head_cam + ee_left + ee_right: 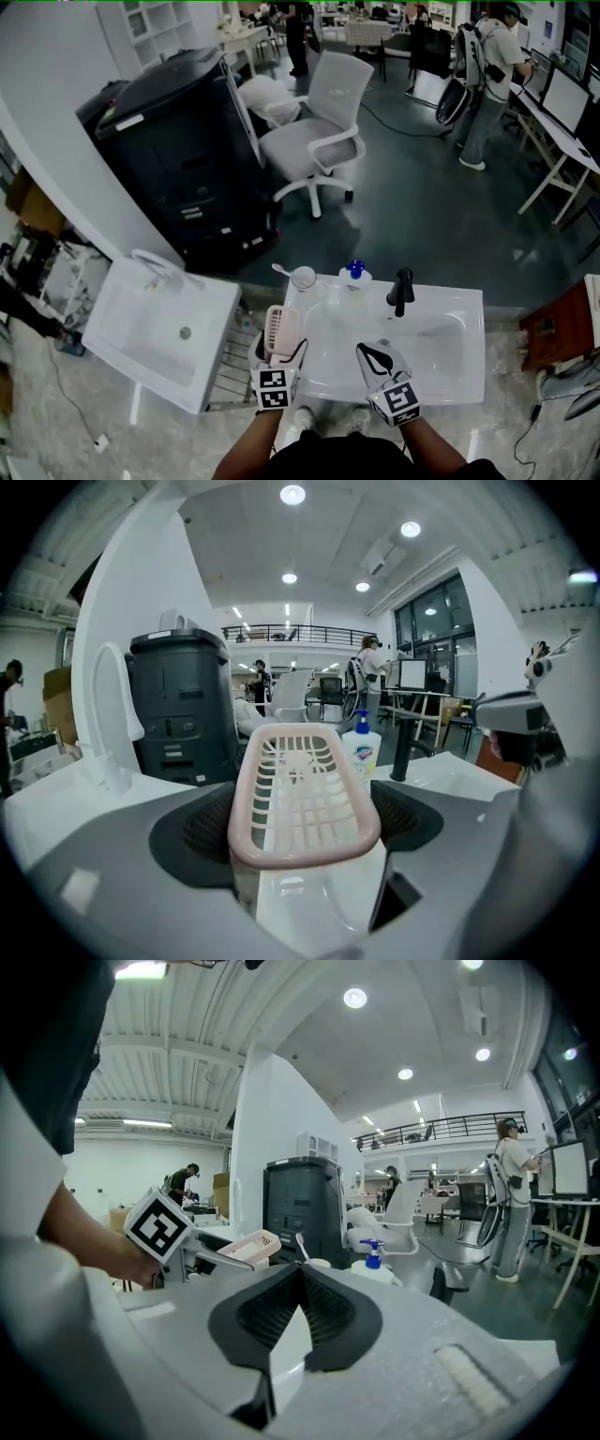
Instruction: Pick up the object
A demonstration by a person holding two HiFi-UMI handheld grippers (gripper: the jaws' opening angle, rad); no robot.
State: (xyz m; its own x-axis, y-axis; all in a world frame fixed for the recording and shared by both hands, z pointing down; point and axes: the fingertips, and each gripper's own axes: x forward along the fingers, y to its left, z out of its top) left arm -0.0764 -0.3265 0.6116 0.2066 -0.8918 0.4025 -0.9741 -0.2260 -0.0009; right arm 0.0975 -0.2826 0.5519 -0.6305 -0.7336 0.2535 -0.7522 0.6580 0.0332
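Note:
A pale pink slotted basket [283, 334] is held between the jaws of my left gripper [281, 354] at the left edge of the white washbasin [441, 370]. In the left gripper view the pink basket [302, 794] fills the gap between the black pads [202, 827], and my left gripper [305, 841] is shut on it. My right gripper [377, 357] hovers over the basin bowl with nothing in it. In the right gripper view my right gripper [302, 1309] has its pads touching at the tips, and the pink basket [246, 1245] shows at the left.
A black tap [401, 290], a soap bottle with a blue pump [354, 274] and a cup holding a toothbrush [301, 277] stand along the basin's back edge. A second white sink [159, 328] sits to the left. A black cabinet [178, 150] and a white office chair [314, 131] stand beyond.

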